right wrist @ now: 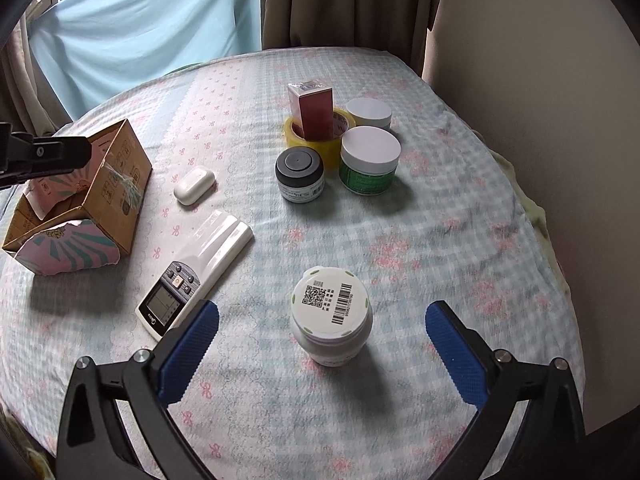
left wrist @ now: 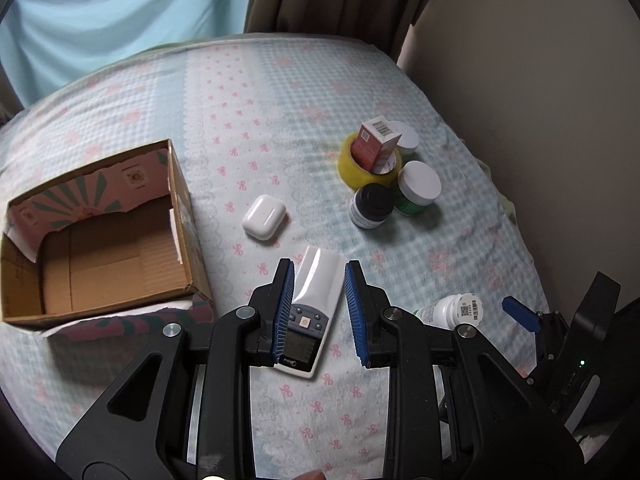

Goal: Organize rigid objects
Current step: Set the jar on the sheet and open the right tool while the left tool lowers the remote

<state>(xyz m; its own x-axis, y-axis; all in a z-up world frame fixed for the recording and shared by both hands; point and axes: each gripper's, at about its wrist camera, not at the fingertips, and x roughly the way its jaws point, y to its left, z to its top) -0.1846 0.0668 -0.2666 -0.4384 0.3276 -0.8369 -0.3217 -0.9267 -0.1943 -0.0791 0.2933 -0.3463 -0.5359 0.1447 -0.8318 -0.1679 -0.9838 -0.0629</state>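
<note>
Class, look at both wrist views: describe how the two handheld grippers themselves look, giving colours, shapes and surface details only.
The left gripper and the right gripper match: glossy black plastic frames with triangular cut-outs, silver round bolts at the joints, and blue ribbed pads lining each finger. No cables or sleeves show.

On the bed I count one cardboard box (left wrist: 108, 240), one remote control (right wrist: 196, 272), one earbud case (right wrist: 194, 185), one tape roll (right wrist: 316, 142), one red carton (right wrist: 314, 108), and four lidded jars: two white-lidded (right wrist: 370, 158), one dark-capped (right wrist: 299, 174), one white bottle (right wrist: 330, 316).
</note>
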